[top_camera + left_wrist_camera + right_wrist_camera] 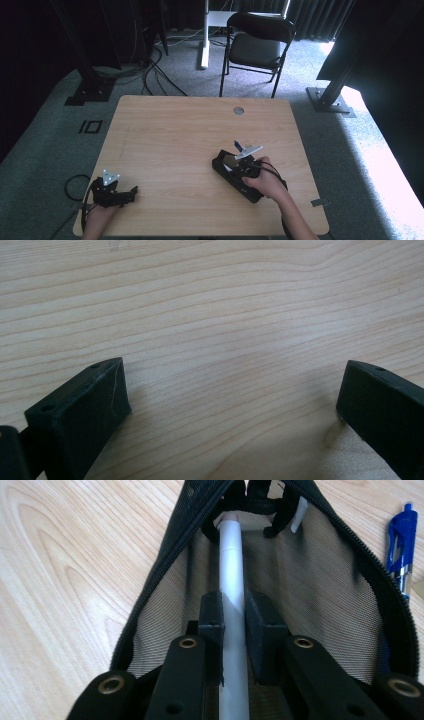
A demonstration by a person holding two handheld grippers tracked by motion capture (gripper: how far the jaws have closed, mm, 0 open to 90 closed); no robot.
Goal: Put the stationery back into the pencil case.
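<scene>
A black mesh pencil case [220, 165] lies unzipped on the wooden table [170, 140], right of centre. My right gripper [232, 166] reaches into it, held by a hand. In the right gripper view the right gripper [234, 617] is shut on a white pen [231, 555] that points lengthways into the case [320, 580]. A blue pen [402, 535] lies on the wood just outside the case's zip; in the high view the blue pen [238, 146] sits at the case's far edge. My left gripper [131, 193] rests at the table's near left corner. The left gripper [232, 385] is open over bare wood.
A round cable hole [238, 110] sits near the table's far edge. A black folding chair [257, 45] stands beyond the table on grey carpet. Cables [155, 75] and black stand bases [90, 92] lie on the floor at the left and right.
</scene>
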